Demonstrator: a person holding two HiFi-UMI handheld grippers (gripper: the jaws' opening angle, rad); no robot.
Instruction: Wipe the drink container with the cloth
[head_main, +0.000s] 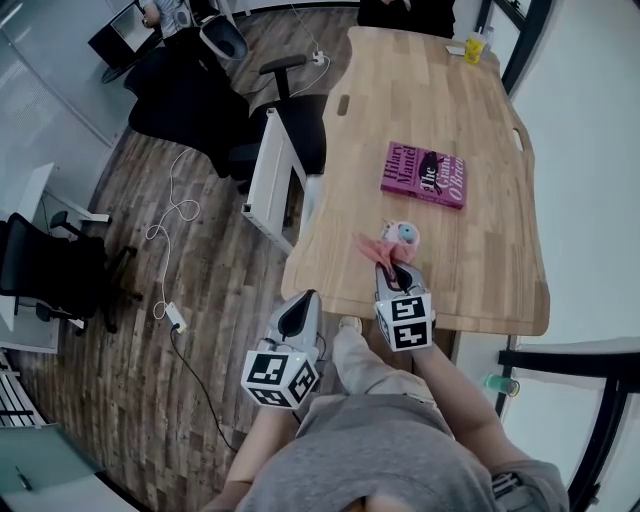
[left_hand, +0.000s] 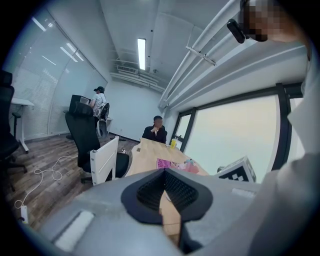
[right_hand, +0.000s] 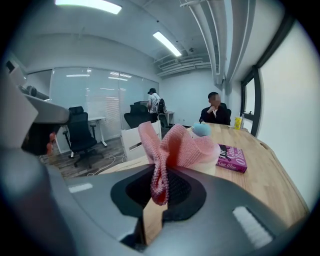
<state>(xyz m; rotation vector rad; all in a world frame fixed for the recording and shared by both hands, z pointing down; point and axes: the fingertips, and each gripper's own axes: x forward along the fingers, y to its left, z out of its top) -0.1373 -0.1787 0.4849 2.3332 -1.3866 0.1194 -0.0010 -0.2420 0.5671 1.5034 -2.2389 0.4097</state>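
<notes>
Head view, cloth (head_main: 370, 247) blurred, drink container (head_main: 408, 237) apparently half-hidden

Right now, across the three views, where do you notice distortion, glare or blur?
Head view: the wide lens curves the floor planks. Left gripper view: round fisheye frame, dark corners, window washed out pale. Right gripper view: ceiling lights flare white; the cloth is sharp, the nearest foreground soft.

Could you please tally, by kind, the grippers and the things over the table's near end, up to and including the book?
Grippers: 2 (left gripper, right gripper)
Cloth: 1, pink, held in the right gripper's jaws
Drink container: 1, pink with a blue top
Book: 1, magenta
Total: 5
</notes>
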